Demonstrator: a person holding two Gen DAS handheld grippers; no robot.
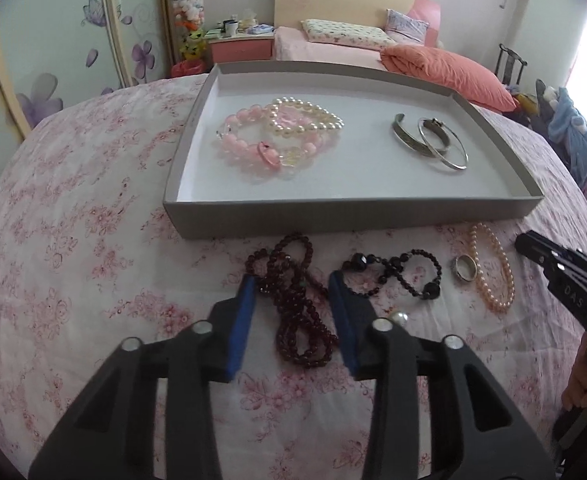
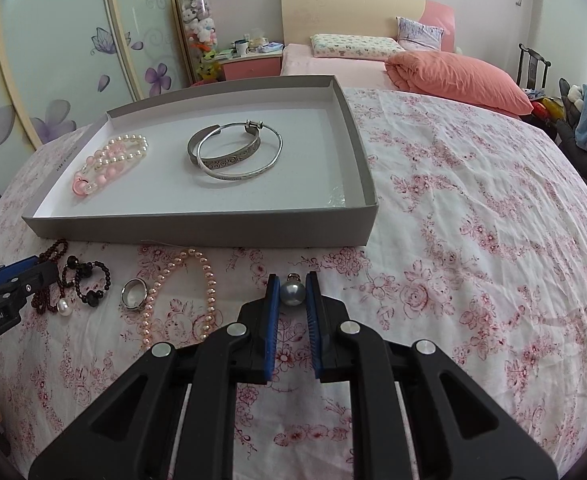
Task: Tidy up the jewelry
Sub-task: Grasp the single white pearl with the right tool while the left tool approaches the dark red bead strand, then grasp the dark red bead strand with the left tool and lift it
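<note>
My left gripper (image 1: pixel 292 285) stands open low over the floral bedspread. A dark red bead necklace (image 1: pixel 297 320) lies between its blue pads, which straddle it without squeezing. To its right lie a black bead bracelet (image 1: pixel 405 276), a white pearl (image 1: pixel 399 317), a silver ring (image 1: pixel 466 269) and a peach pearl bracelet (image 1: pixel 493 268). My right gripper (image 2: pixel 292 280) is shut on a grey pearl pendant (image 2: pixel 292 293), just in front of the grey tray (image 2: pixel 213 234). The tray holds pink and white bead bracelets (image 2: pixel 105 164) on its left and two silver bangles (image 2: pixel 233 152) in the middle.
The tray's right side (image 2: pixel 333 176) shows bare white floor. The bedspread (image 2: pixel 473 240) stretches to the right of the tray. My right gripper (image 1: pixel 527 246) shows at the right edge of the left wrist view. A second bed with an orange quilt (image 2: pixel 461 76) stands behind.
</note>
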